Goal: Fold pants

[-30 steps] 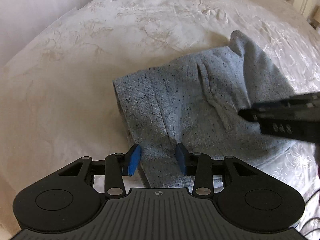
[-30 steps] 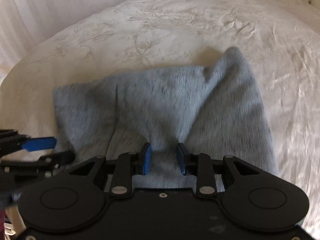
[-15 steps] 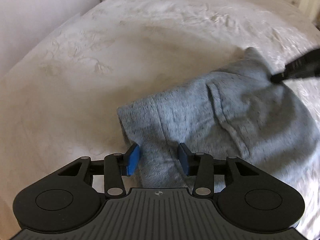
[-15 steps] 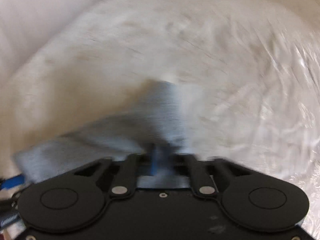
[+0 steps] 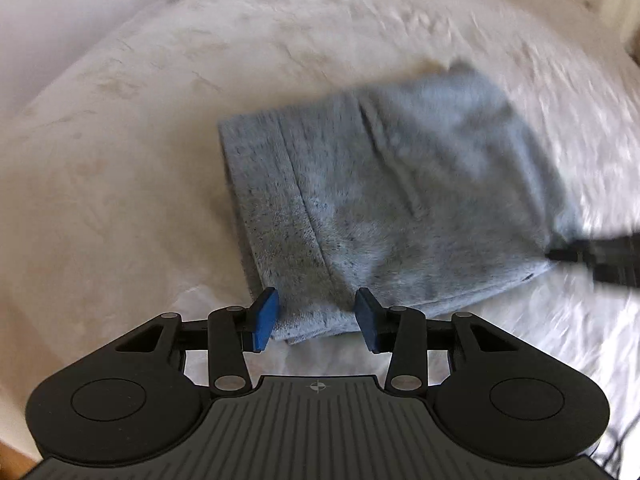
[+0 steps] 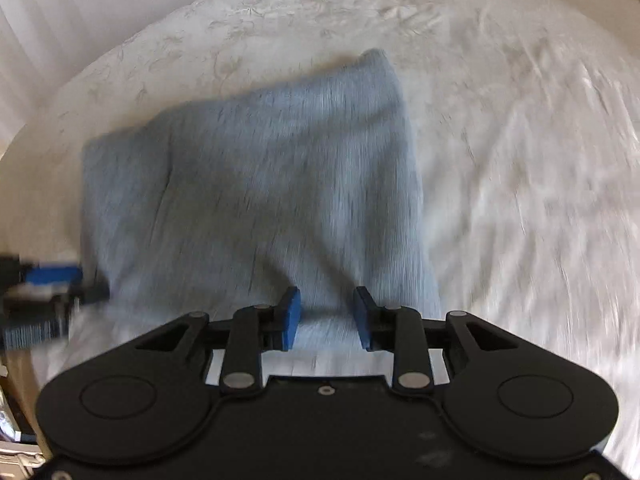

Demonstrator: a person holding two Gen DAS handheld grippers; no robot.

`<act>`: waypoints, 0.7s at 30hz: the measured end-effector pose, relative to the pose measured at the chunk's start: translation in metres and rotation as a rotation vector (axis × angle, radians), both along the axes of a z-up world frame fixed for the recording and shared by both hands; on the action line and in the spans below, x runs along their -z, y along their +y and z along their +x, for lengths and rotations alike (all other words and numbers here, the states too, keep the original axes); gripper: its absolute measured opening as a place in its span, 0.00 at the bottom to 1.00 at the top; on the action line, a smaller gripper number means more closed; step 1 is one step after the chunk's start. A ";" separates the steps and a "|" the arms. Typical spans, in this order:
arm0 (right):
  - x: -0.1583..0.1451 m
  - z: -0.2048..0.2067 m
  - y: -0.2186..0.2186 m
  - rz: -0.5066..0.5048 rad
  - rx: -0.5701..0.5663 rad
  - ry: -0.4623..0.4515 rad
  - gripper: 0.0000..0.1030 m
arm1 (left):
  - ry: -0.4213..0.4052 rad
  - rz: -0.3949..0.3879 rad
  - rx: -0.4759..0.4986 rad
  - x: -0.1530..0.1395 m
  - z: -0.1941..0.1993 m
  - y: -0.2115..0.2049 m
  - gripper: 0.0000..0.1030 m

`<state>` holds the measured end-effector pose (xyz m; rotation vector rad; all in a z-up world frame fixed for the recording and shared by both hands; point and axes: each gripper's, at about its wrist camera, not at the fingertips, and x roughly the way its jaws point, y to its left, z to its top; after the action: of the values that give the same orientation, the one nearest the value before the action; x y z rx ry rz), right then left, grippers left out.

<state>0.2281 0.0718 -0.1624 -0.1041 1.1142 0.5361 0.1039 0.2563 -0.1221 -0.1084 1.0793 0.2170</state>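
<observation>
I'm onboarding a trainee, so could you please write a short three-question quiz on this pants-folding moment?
1. True or false: the grey pants lie folded on the white bedspread.
2. The pads on the left gripper fingers are: A red, B blue, C green?
3. What lies between the opening right gripper fingers?

Key: 1 true; 2 B; 3 the pants' near edge.

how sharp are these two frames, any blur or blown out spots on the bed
Left wrist view: the far right side of the grey pants is smeared by motion blur, the speckled near hem is sharper, and the white bedspread washes out at lower right. Right wrist view: the pants are streaked all over, and the bedspread smears and glares at right. Both fisheye views bow the bed's edges.
</observation>
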 end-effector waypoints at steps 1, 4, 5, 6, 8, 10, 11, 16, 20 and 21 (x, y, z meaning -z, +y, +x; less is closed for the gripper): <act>-0.006 -0.006 -0.006 0.013 0.015 -0.002 0.45 | -0.016 0.003 -0.017 -0.008 -0.003 -0.003 0.40; -0.030 -0.028 -0.020 0.063 0.033 -0.050 0.49 | -0.062 -0.013 -0.079 -0.030 -0.011 -0.012 0.40; -0.039 -0.035 -0.023 0.080 0.028 -0.074 0.51 | -0.073 -0.015 -0.097 -0.037 -0.013 -0.015 0.41; -0.050 -0.040 -0.027 0.095 0.022 -0.105 0.59 | -0.081 -0.014 -0.115 -0.044 -0.014 -0.018 0.41; -0.071 -0.050 -0.031 0.124 0.007 -0.172 0.75 | -0.100 -0.003 -0.149 -0.055 -0.018 -0.024 0.42; -0.095 -0.060 -0.039 0.164 -0.014 -0.245 0.92 | -0.135 0.009 -0.183 -0.065 -0.022 -0.030 0.44; -0.107 -0.061 -0.039 0.180 -0.024 -0.272 0.95 | -0.152 0.012 -0.198 -0.072 -0.027 -0.033 0.45; -0.153 -0.086 -0.058 0.258 -0.025 -0.321 1.00 | -0.217 0.011 -0.244 -0.104 -0.043 -0.053 0.56; -0.163 -0.095 -0.070 0.248 0.039 -0.247 1.00 | -0.255 0.070 -0.261 -0.123 -0.060 -0.073 0.59; -0.162 -0.097 -0.072 0.237 0.051 -0.232 1.00 | -0.264 0.085 -0.264 -0.127 -0.065 -0.077 0.60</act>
<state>0.1308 -0.0006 -0.0002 0.0675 0.8189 0.5909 0.0393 0.1790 0.0051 -0.1975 0.7902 0.4729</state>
